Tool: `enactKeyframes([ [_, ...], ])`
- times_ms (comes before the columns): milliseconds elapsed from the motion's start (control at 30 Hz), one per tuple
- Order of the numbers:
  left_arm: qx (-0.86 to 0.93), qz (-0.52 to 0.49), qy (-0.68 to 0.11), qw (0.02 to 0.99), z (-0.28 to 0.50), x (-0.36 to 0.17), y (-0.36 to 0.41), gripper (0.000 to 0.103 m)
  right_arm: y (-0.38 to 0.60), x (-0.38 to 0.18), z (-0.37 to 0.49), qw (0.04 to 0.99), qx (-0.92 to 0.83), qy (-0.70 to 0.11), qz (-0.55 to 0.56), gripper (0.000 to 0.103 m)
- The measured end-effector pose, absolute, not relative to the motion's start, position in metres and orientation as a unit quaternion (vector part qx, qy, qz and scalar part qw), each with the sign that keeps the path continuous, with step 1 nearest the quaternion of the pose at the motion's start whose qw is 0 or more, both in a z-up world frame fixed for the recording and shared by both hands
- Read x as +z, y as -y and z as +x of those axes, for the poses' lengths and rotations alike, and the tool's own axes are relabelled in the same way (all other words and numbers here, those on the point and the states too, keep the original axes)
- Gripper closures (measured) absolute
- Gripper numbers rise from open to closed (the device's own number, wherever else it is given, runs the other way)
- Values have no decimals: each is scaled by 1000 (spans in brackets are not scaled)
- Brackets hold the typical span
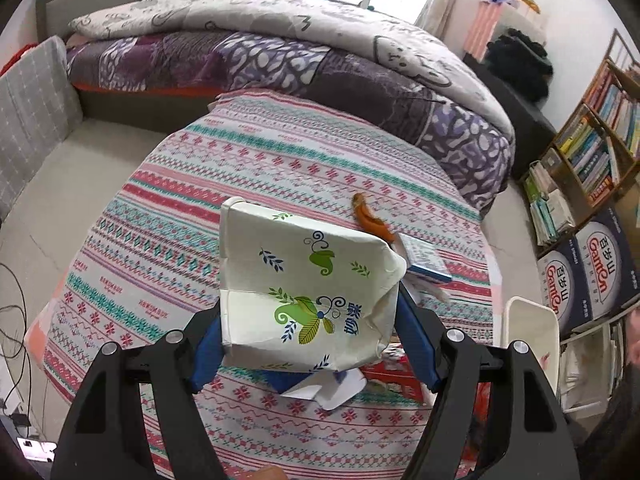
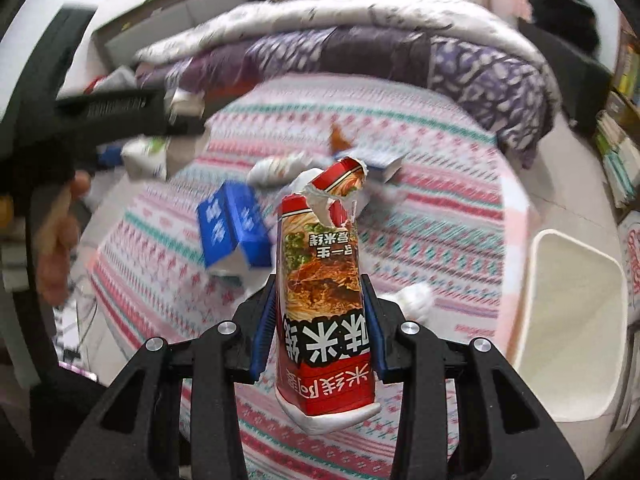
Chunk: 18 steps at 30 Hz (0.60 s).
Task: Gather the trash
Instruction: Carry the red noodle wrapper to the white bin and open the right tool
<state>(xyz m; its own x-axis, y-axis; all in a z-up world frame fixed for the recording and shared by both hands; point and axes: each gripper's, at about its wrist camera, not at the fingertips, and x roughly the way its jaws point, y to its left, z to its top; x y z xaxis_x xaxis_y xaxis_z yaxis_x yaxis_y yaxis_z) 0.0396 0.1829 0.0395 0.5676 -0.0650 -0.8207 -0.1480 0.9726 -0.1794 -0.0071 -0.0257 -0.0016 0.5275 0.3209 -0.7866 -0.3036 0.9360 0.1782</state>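
At the lower centre of the left wrist view, the left gripper (image 1: 308,336) pinches a crumpled white paper cup (image 1: 308,288) printed with green leaves between its blue-padded fingers (image 1: 416,344), above the striped, patterned cloth on the worktop (image 1: 240,184), with an orange peel (image 1: 370,218) and a flattened blue-and-white box (image 1: 426,258) lying just beyond it. In the right wrist view, the right gripper (image 2: 318,328) is clamped on a torn red noodle carton (image 2: 324,304) of glossy card, standing upright at centre frame. A blue carton (image 2: 232,228) lies left of it and a white plastic bin (image 2: 572,320) stands at the right edge.
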Motion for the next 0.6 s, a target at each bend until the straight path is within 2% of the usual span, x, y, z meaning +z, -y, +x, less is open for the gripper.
enactKeyframes([
  [333, -10, -87, -443, 892, 39, 46, -139, 30, 101, 14, 7, 905, 49, -418, 65, 66],
  [600, -29, -75, -442, 893, 42, 42, -112, 30, 164, 9, 11, 897, -51, -425, 109, 65],
])
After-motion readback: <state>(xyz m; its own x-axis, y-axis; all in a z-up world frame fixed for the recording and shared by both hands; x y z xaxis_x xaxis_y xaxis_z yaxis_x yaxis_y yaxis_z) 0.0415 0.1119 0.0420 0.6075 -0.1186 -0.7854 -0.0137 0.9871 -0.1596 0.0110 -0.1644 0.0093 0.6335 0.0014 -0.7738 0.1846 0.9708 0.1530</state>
